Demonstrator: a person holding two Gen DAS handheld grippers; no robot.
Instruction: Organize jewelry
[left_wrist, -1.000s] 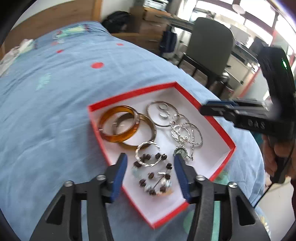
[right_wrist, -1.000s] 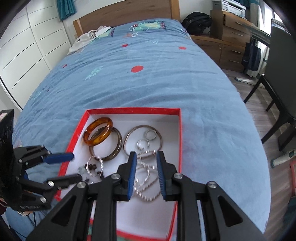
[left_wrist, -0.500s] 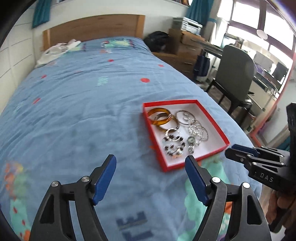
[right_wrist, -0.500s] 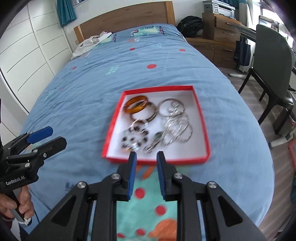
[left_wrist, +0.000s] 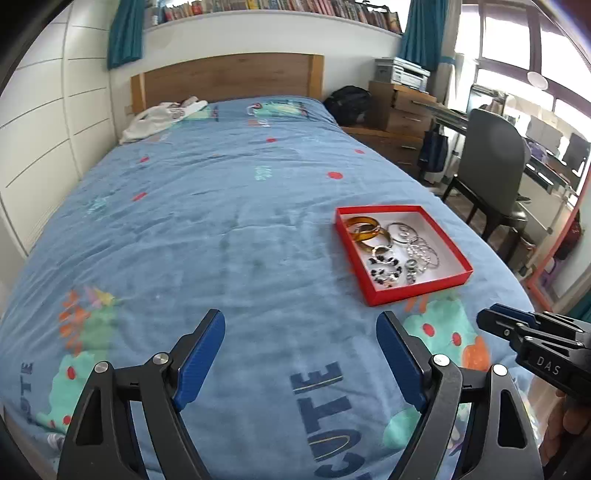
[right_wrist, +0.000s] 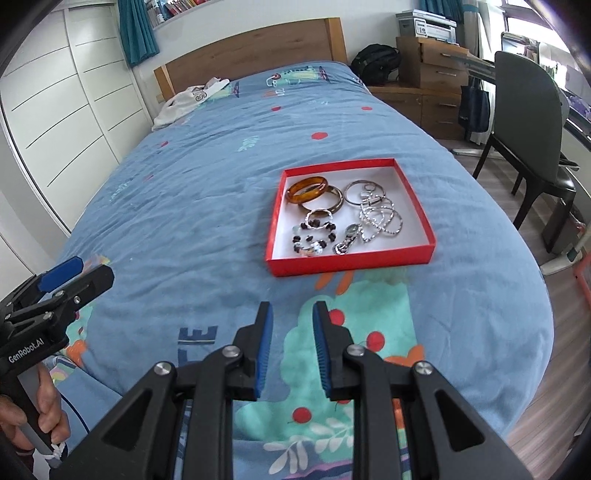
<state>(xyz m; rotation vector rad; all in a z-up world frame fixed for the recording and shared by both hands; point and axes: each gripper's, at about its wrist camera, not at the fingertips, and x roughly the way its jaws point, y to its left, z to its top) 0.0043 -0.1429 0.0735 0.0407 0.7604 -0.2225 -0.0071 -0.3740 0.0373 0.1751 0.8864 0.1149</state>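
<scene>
Jewelry: bangles, silver rings, chains and beaded bracelets all lay inside the red box (right_wrist: 351, 258), none left loose on the bedspread that either view showed.
Amber bangle: the amber bangle (right_wrist: 307, 189) sat in the box's far left corner, overlapping a darker bangle (right_wrist: 330, 201) beside it.
Silver pieces: the silver hoops and chains (right_wrist: 378, 218) lay tangled on the right half; the beaded bracelets (right_wrist: 314, 236) lay in the near left part.
Box: it rested on the blue bedspread (right_wrist: 207, 192), toward the foot of the bed and the right edge.
Change: a second earlier both grippers had been right over the box, the left one astride the beaded bracelets; by this moment both had drawn well back and up, so the whole bed showed.
Left gripper: the left gripper (left_wrist: 301, 354) hung over the near bedspread with its fingers spread wide and nothing between them.
Right gripper: the right gripper (right_wrist: 291, 347) pointed at the box from well short of it, fingers narrowly apart and empty.
Meaning: with everything gathered in the box and both tools retreating, the sorting looked finished or nearly so; only the tangle of chains seemed still untidy.
</scene>
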